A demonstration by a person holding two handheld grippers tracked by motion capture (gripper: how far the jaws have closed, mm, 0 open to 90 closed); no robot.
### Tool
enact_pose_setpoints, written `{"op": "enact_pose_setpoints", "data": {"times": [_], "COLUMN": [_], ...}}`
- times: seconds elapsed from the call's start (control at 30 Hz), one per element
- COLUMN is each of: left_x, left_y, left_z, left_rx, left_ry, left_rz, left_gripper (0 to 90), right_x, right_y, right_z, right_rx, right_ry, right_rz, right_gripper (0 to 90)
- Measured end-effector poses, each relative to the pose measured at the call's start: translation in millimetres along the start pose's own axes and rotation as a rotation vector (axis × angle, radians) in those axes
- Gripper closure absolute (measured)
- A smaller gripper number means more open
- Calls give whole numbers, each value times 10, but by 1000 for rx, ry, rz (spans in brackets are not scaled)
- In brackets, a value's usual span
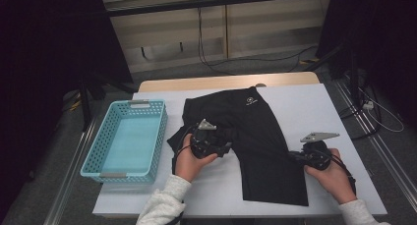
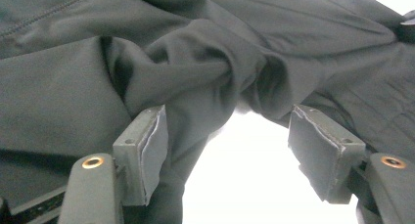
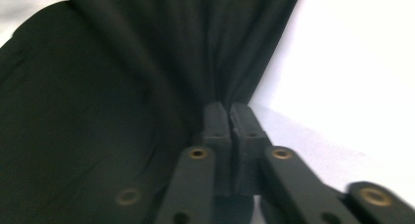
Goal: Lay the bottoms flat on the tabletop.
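Black stretchy shorts (image 1: 255,136) lie flat mid-surface, w/ the turquoise plastic basket (image 1: 125,139) at 9 o'clock. My right gripper (image 3: 229,117) has fingers pressed together, pinching the hem at 4 o'clock, prob. to anchor it for a fold. My left gripper (image 2: 227,136) has fingers spread around bunched fabric, not gripping.

Black shorts (image 1: 255,136) lie rumpled on the table.
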State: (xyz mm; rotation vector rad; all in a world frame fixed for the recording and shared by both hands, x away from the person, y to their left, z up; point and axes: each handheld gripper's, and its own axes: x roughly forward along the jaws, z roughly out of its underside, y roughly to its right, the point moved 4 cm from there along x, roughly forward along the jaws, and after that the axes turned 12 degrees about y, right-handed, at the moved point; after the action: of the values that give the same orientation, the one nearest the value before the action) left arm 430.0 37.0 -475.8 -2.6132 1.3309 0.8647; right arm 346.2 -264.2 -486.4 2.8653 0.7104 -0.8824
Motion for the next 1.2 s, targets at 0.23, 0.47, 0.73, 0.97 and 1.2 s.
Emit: {"op": "enact_pose_setpoints", "data": {"times": [0.23, 0.47, 0.73, 0.97, 1.2], "left_x": [-7, -62, -108, -140, -159], "left_y": [-8, -35, -74, -126, -127], "left_z": [15, 6, 5, 6, -23], "left_rx": [-2, 8, 9, 2, 2], "left_ry": [-13, -18, -13, -6, 6], "left_rz": [6, -2, -12, -26, -29], "left_gripper": [310, 278, 257, 254, 249], "right_x": [173, 477, 813, 893, 807], "right_y": [71, 258, 408, 497, 568], "right_z": [-203, -366, -528, -549, -515], "right_rx": [-1, 13, 58, 102, 90], "right_ry": [71, 81, 68, 54, 39], "right_rz": [54, 114, 127, 106, 120], "right_gripper": [609, 553, 626, 900, 900]}}
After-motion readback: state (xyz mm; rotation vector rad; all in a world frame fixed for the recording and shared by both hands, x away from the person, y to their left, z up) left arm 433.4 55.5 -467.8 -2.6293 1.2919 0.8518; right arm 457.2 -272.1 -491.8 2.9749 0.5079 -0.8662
